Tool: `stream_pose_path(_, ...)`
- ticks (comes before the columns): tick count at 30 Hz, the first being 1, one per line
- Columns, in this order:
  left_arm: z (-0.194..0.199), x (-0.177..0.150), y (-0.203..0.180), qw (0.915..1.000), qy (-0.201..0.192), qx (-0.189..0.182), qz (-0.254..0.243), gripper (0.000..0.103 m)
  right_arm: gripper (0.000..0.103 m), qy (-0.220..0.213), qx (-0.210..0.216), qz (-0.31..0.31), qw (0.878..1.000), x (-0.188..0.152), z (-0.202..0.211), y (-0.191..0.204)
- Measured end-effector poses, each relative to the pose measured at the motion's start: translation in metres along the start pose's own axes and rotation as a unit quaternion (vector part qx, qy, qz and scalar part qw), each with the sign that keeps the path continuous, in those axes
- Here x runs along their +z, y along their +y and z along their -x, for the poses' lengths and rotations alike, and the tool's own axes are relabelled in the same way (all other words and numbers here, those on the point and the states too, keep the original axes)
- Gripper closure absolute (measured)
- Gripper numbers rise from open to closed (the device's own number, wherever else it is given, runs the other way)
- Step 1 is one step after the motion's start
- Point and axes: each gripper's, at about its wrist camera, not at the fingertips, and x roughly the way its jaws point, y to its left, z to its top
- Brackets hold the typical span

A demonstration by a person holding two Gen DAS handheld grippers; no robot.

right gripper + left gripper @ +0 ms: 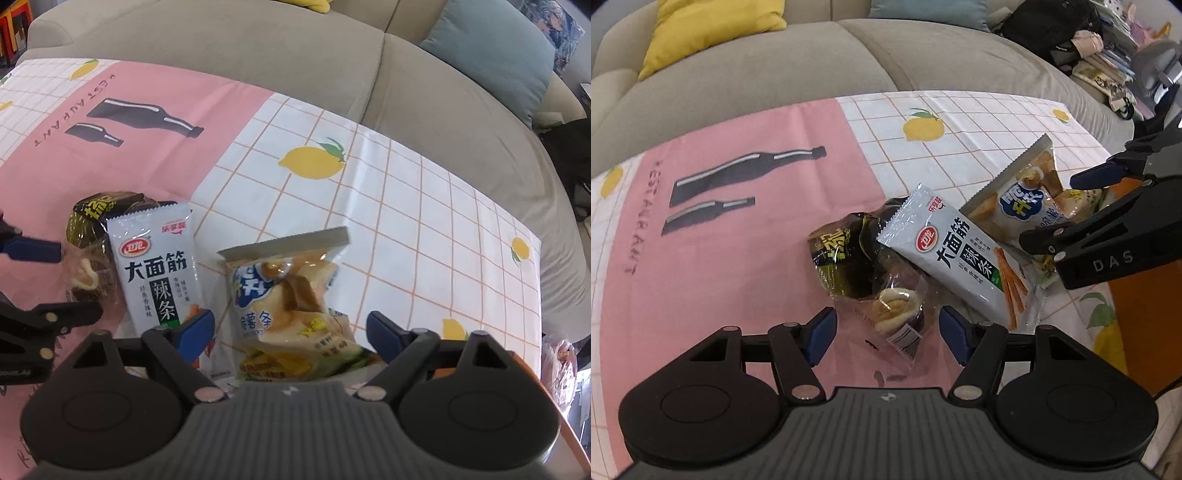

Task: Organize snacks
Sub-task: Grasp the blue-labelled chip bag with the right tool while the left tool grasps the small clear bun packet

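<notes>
Both hand-held grippers gape wide, holding nothing: left [886, 334] straddles the bun packet [895, 314], right [291, 332] the chip bag [291, 302].

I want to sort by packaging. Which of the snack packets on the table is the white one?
The long white packet with large black Chinese characters, lying across the pile. The others are a dark wrapper, a clear pastry bag and a transparent potato-stick bag.

Two wrist cameras, both low over the table and looking toward the sofa [746, 74].

The left one faces the snack heap from its left, the right one from close on its right; both catch the white spicy-strip packet [956, 258] [157, 269] and each other's gripper.
</notes>
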Motion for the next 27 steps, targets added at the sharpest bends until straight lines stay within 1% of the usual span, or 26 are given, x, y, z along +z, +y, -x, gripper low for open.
stream_pose_path(3,-0.003,0.001,-0.006,0.9997,-0.007,0.012,-0.022,0.026,0.028,0.005,-0.004,0.013,1.0,-0.001,-0.003,0.006)
stream_pose_path(4,-0.004,0.001,-0.008,0.9994,-0.009,0.015,-0.029,0.026,0.035,0.007,-0.007,0.019,1.0,-0.002,-0.004,0.008)
stream_pose_path(7,-0.007,0.003,-0.013,0.999,-0.008,0.021,-0.038,0.026,0.042,0.011,0.003,0.026,1.0,-0.004,-0.005,0.013)
stream_pose_path(10,-0.009,0.004,-0.015,0.9991,-0.003,0.028,-0.033,0.038,0.044,0.008,0.01,0.025,1.0,-0.006,-0.001,0.017)
stream_pose_path(11,-0.008,0.003,-0.016,0.9991,-0.001,0.028,-0.031,0.038,0.045,0.008,0.012,0.024,1.0,-0.007,0.0,0.018)
stream_pose_path(13,-0.007,0.003,-0.017,0.9991,0.006,0.029,-0.03,0.044,0.045,0.007,0.02,0.019,1.0,-0.01,0.002,0.02)
stream_pose_path(15,-0.006,0.001,-0.02,0.999,0.014,0.026,-0.032,0.056,0.046,0.008,0.024,0.014,1.0,-0.014,0.005,0.022)
stream_pose_path(16,-0.005,-0.001,-0.021,0.999,0.02,0.025,-0.031,0.06,0.046,0.009,0.029,0.011,0.999,-0.016,0.006,0.024)
stream_pose_path(19,0.0,-0.006,-0.024,0.9991,0.031,0.023,-0.021,0.064,0.047,0.011,0.041,0.001,0.999,-0.022,0.011,0.028)
stream_pose_path(23,0.008,-0.016,-0.024,0.9987,0.048,0.016,0.007,0.067,0.049,0.01,0.052,-0.012,0.999,-0.035,0.019,0.034)
stream_pose_path(27,0.016,-0.026,-0.024,0.9976,0.057,0.015,0.036,0.07,0.051,0.008,0.063,-0.029,0.998,-0.048,0.026,0.038)
